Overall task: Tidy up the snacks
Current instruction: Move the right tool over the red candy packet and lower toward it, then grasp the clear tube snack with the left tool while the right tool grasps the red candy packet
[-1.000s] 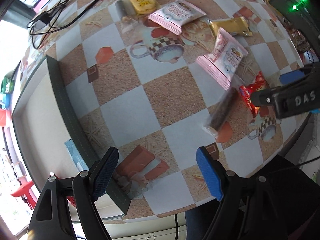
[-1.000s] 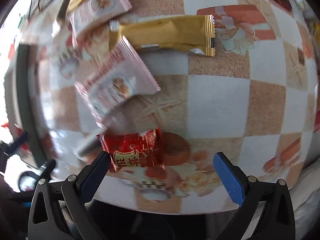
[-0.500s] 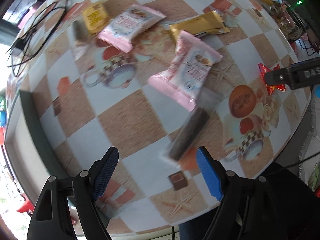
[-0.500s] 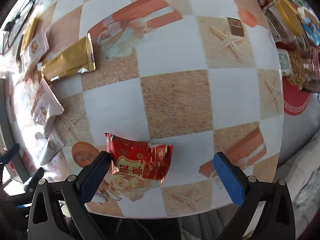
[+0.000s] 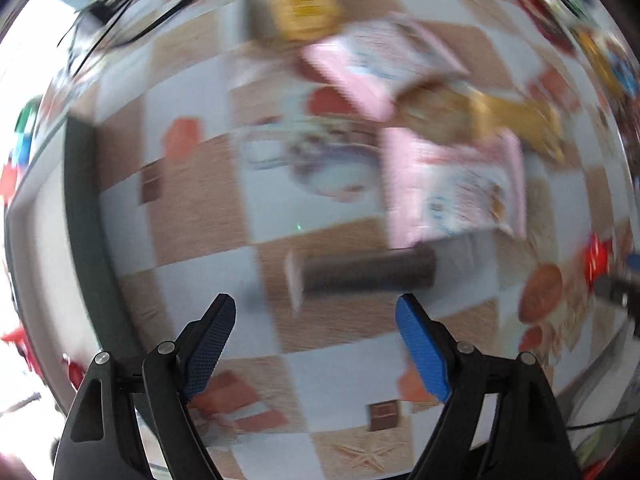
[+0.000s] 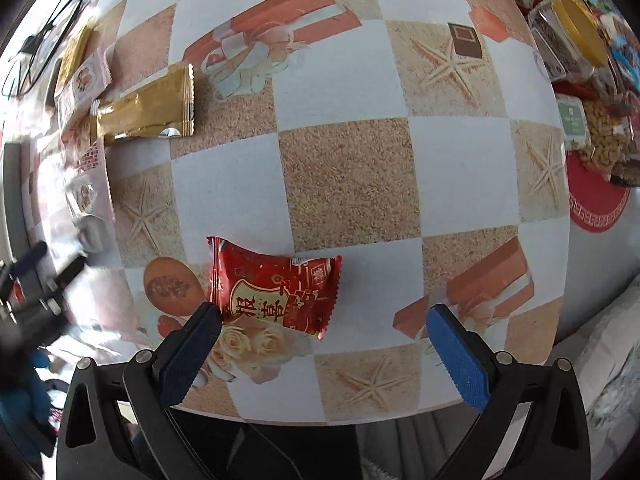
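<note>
Two views split the snacks between them. Only the blurred left wrist view shows the dark brown bar (image 5: 368, 274), lying crosswise at 12 o'clock just ahead of the left gripper (image 5: 316, 326), whose fingers stand wide apart and hold nothing, plus two pink packets (image 5: 452, 184) and a yellow pack (image 5: 304, 6). Only the right wrist view shows the red packet (image 6: 276, 292) sharply, flat on the checkered tablecloth (image 6: 348, 176); the right gripper (image 6: 322, 334) hovers open, left fingertip at the packet's edge. One gold wrapper (image 6: 148, 108) lies at 10 o'clock.
</note>
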`<control>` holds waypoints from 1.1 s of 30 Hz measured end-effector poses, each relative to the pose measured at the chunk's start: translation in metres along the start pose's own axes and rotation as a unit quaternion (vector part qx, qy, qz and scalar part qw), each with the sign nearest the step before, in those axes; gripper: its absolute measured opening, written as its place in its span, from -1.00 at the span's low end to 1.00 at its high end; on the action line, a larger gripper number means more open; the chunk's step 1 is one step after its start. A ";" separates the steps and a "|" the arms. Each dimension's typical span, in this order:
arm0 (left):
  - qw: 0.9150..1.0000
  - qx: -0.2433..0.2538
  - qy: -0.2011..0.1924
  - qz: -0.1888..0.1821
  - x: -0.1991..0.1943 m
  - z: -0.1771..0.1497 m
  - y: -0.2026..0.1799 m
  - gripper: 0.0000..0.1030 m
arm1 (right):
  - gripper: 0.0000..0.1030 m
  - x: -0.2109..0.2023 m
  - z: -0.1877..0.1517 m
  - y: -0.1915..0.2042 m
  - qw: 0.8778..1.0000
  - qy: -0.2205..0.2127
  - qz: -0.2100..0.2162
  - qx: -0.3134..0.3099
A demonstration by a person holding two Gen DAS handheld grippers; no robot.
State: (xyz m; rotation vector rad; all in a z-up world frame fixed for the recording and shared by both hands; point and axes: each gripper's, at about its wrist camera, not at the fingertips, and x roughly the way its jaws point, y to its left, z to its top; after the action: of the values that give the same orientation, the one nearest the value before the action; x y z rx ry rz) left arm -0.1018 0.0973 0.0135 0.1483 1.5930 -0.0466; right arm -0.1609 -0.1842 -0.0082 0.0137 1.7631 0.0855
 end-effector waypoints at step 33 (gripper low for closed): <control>0.991 -0.124 0.021 -0.042 -0.008 0.046 -0.009 0.70 | 1.00 0.026 0.004 0.047 0.993 0.000 -0.034 -0.114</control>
State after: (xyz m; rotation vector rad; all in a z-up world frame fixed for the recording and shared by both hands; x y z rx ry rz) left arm -0.0568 0.0825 0.0198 -0.1119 1.6322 0.0895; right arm -0.1637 -0.1353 -0.0313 -0.2127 1.7439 0.2371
